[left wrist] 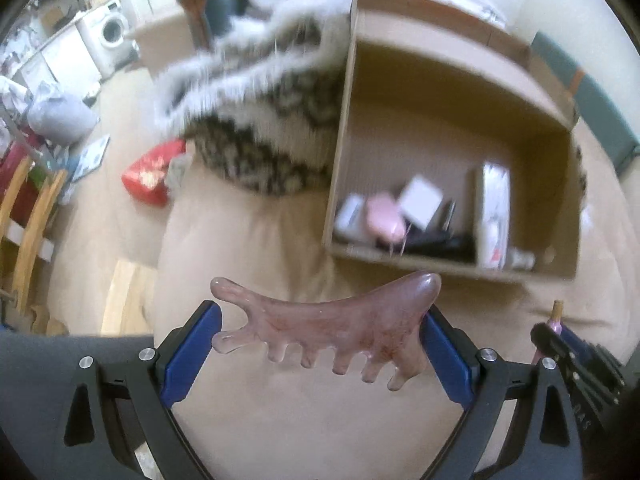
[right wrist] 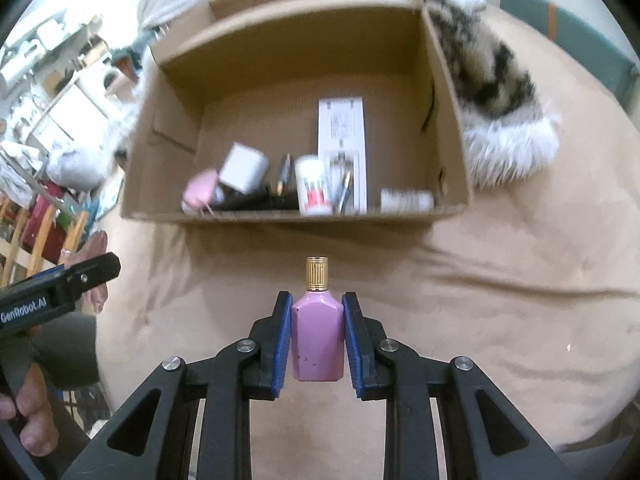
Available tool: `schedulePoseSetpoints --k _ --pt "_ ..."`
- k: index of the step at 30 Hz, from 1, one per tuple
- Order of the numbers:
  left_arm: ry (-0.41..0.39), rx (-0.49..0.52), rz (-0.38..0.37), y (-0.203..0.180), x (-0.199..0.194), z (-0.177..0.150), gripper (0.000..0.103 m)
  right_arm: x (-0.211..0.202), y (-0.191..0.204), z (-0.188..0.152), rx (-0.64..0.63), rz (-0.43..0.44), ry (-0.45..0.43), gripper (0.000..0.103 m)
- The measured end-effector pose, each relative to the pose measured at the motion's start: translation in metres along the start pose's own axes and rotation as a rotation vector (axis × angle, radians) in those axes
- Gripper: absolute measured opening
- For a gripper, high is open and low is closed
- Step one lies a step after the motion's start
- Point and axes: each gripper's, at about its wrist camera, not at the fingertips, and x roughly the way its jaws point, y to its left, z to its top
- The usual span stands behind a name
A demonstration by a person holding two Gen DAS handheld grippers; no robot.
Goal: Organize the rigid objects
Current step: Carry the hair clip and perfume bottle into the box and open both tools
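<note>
Left gripper [left wrist: 322, 320] clamped on a pinkish comb-shaped scraper [left wrist: 332, 324], held crosswise between the blue pads above the beige bedcover [left wrist: 248, 240]; right gripper [right wrist: 317, 320] clamped on a pink bottle [right wrist: 317, 336] with gold cap, upright between the pads; open cardboard box [right wrist: 448, 128] ahead on the bed, small items lying along its near wall; furry blanket [right wrist: 504, 120] beside the box.

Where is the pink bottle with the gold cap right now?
In the right wrist view, the pink bottle sits clamped between the right tongs, above the beige bedding, just short of the cardboard box.
</note>
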Motion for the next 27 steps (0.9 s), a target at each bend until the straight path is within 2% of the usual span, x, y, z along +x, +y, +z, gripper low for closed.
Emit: schedulePoseSetpoints --k 4,9,13,19,23,27 --pt "-0.053 0.002 -0.014 -0.019 -0.005 0.02 0.096 -0.019 0.0 0.017 -0.001 0.016 -0.068 0.026" --pt "-0.089 0.013 -0.036 -0.038 -0.001 0.05 0.096 -0.033 0.003 0.054 -0.01 0.045 -0.123 0.026" --pt "-0.077 0.011 -0.053 -0.053 0.01 0.074 0.096 -0.029 0.003 0.087 -0.026 0.047 -0.144 0.026" --pt "-0.076 0.087 -0.03 -0.083 0.038 0.087 0.096 -0.003 -0.007 0.125 -0.041 0.028 -0.121 0.026" --pt "-0.044 0.149 0.008 -0.096 0.066 0.081 0.096 0.026 -0.019 0.123 0.003 0.055 -0.054 0.026" --pt "-0.02 0.184 0.011 -0.103 0.087 0.072 0.096 0.05 -0.029 0.117 0.034 0.049 0.007 0.026"
